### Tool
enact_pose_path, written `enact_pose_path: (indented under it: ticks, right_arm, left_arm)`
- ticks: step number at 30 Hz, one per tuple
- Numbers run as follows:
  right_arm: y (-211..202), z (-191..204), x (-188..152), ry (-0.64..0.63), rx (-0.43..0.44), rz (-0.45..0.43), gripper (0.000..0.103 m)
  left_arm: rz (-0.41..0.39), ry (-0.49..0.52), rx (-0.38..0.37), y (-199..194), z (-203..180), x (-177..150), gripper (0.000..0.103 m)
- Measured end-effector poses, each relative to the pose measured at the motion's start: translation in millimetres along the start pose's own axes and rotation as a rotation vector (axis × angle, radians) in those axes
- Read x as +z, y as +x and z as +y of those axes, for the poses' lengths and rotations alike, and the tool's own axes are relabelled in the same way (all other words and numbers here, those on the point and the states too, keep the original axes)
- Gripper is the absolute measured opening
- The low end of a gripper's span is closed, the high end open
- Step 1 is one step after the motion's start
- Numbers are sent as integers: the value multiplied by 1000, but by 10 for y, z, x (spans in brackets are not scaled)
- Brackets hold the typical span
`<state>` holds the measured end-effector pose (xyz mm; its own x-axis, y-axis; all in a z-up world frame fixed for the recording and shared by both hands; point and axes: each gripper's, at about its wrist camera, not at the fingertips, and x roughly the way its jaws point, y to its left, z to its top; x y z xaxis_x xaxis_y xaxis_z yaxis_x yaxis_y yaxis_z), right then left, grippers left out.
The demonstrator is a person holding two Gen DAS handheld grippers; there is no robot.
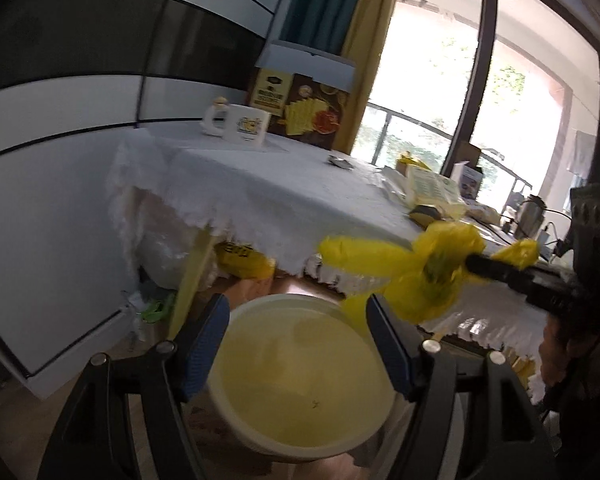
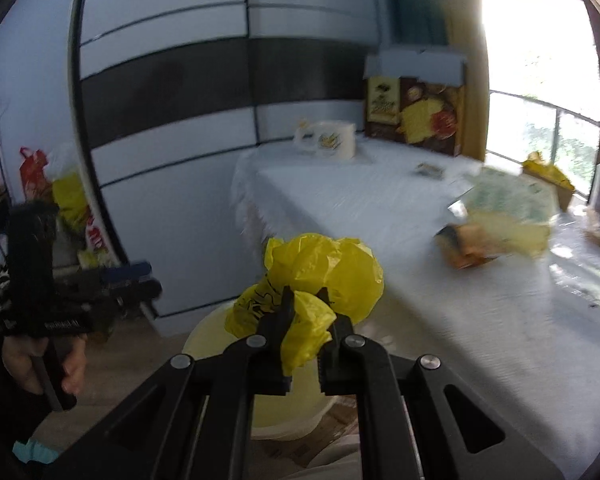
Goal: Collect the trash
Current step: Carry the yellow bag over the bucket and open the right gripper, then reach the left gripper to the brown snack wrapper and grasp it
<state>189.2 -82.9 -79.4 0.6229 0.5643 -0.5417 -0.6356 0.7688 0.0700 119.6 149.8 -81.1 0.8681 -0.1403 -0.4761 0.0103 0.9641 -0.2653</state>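
White-clothed counter (image 2: 340, 208), bin (image 1: 300, 380) beside it. Right tool (image 2: 305, 300) clamps yellow bag (image 2: 324, 264) above bin, not dropped yet. Left tool (image 1: 296, 344) wide open, empty. Wrappers (image 2: 496, 224) remain on counter.

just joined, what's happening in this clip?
A person holding a tool in each hand is collecting trash beside a table covered with a white lace cloth. The right tool is shut on a crumpled yellow plastic bag, held above a round cream plastic bin on the floor. The left tool is open, its blue-padded fingers either side of the bin's rim. The bag has not been dropped in.
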Motion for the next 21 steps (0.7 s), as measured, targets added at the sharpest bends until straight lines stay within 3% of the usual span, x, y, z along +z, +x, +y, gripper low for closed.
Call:
enact_pose_path:
  ticks: [9,14,21]
  right_arm:
    - [427,238,-126,-63,35,103,13]
    - [475,265,-180,-61,56,117,46]
    - [375,173,-192,-37,48,103,47]
  left_arm:
    - [-10,-39,39,-117,205,12,71]
    - [-6,-37,40,-94,195,25,71]
    - [-5,-7,43,-94,104,61,71]
